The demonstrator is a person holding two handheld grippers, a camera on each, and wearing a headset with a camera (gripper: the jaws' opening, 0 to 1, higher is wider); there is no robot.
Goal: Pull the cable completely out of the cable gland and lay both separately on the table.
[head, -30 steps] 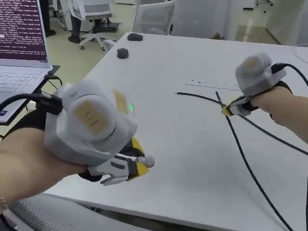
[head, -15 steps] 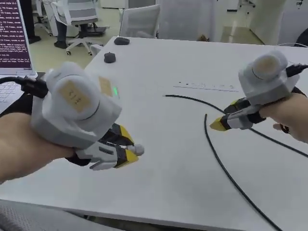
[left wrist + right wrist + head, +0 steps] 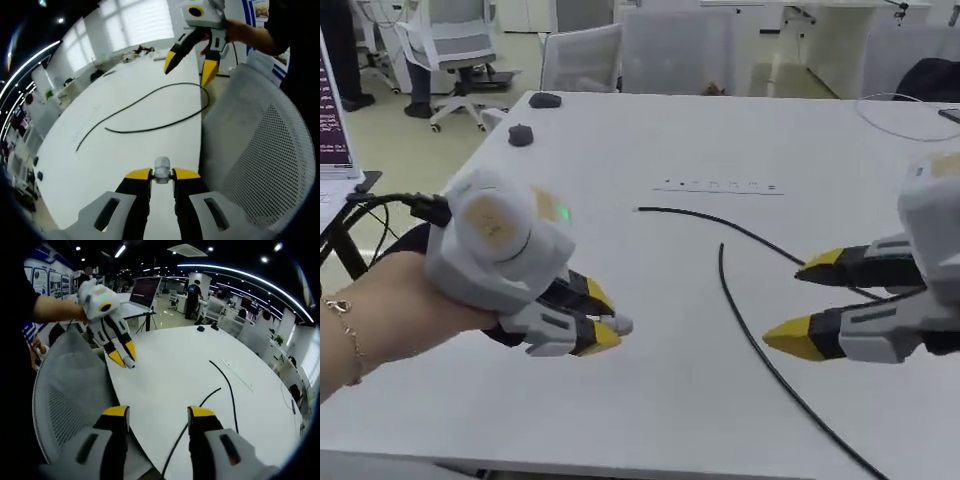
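The black cable (image 3: pixel 740 300) lies loose on the white table (image 3: pixel 650 400), its free end (image 3: pixel 639 209) pointing left. My left gripper (image 3: pixel 610 330) hovers over the near left part of the table, shut on the small grey cable gland (image 3: pixel 620 325). That gland (image 3: pixel 161 168) sits pinched between the yellow tips in the left gripper view, with the cable (image 3: pixel 150 100) beyond it. My right gripper (image 3: pixel 790 305) hangs open above the cable at the right, holding nothing. In the right gripper view its own jaws (image 3: pixel 158 412) stand wide apart, facing the left gripper (image 3: pixel 122 357) and the cable (image 3: pixel 226 382).
Two dark computer mice (image 3: pixel 521 135) (image 3: pixel 545 100) rest at the table's far left. A pale marked strip (image 3: pixel 720 186) lies beyond the cable. Office chairs (image 3: pixel 582 55) stand behind the table, and a grey mesh chair back (image 3: pixel 260 150) stands at its near edge.
The right gripper has let go of the cable, opened, and drawn back toward the near right. The cable now rests on the table. The left gripper keeps hold of the gland.
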